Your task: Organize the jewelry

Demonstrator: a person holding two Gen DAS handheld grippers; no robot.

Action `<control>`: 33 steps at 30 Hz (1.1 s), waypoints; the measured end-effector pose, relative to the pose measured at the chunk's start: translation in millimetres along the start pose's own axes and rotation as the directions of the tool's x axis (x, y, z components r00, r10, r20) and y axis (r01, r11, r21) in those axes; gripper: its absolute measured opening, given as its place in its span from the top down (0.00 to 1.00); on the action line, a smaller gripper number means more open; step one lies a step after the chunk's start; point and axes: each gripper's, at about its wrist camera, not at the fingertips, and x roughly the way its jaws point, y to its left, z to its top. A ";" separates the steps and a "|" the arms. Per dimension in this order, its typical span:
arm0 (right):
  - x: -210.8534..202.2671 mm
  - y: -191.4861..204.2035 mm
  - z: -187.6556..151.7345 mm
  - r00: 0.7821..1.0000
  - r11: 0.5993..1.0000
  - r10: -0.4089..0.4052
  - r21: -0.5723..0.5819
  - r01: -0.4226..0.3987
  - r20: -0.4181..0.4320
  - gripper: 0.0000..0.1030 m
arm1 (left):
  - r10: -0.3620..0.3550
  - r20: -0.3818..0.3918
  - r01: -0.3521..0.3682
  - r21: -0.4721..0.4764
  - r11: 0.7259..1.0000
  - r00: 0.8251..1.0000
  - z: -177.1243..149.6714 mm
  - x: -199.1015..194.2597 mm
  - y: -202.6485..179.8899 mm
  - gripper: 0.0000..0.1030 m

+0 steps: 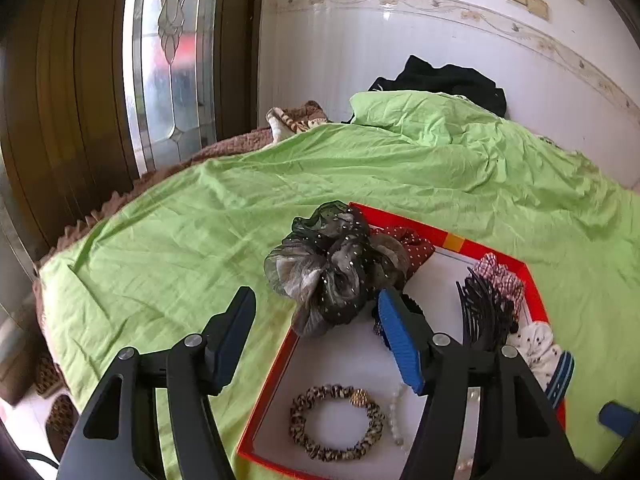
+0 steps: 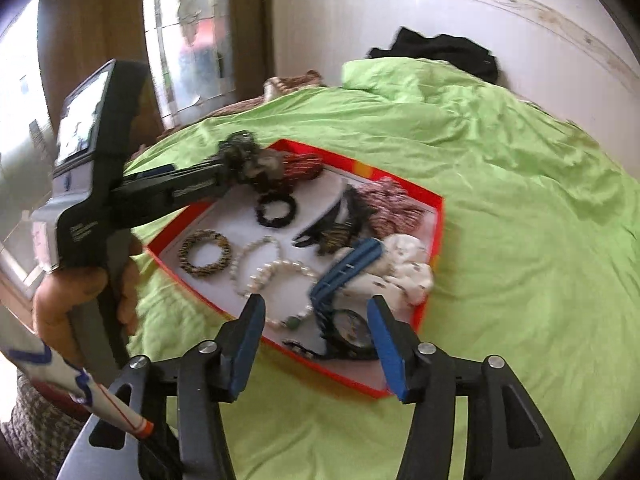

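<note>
A shallow red-rimmed box (image 1: pixel 264 392) with a white floor lies on the green bedsheet; it also shows in the right wrist view (image 2: pixel 436 224). A grey-black sheer scrunchie (image 1: pixel 328 268) rests on its far left corner. My left gripper (image 1: pixel 320 308) is open just short of it, touching nothing. Inside lie a leopard bracelet (image 1: pixel 334 424), pearl strands (image 2: pixel 272 268), a black scrunchie (image 2: pixel 276 210), a black comb clip (image 1: pixel 484 312), a white scrunchie (image 2: pixel 404 268), a blue headband (image 2: pixel 344 276) and a watch (image 2: pixel 352 330). My right gripper (image 2: pixel 316 312) is open and empty above the box's near edge.
The green sheet (image 1: pixel 200 220) covers the bed all round the box. Black clothing (image 1: pixel 448 80) lies at the back by the white tiled wall. A wooden door with glass (image 1: pixel 120 80) stands at the left. The hand holding the left gripper (image 2: pixel 80 300) shows in the right wrist view.
</note>
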 end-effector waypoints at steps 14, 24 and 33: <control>-28.8 -33.5 -45.2 0.996 0.973 -0.086 0.214 0.086 -0.008 0.35 | 0.100 0.158 -0.101 -0.002 0.995 0.982 -43.2 -99.8 -3.9 0.01; -55.6 -13.4 -61.9 0.994 0.976 -0.102 0.198 0.096 0.024 0.28 | 0.200 0.119 -0.204 0.018 0.979 0.973 -75.5 -155.0 0.0 0.01; -75.0 -12.1 -68.5 0.989 0.966 -0.144 0.220 0.133 0.037 0.25 | 0.128 0.054 -0.130 0.046 0.990 0.990 -89.6 -177.8 -9.4 0.01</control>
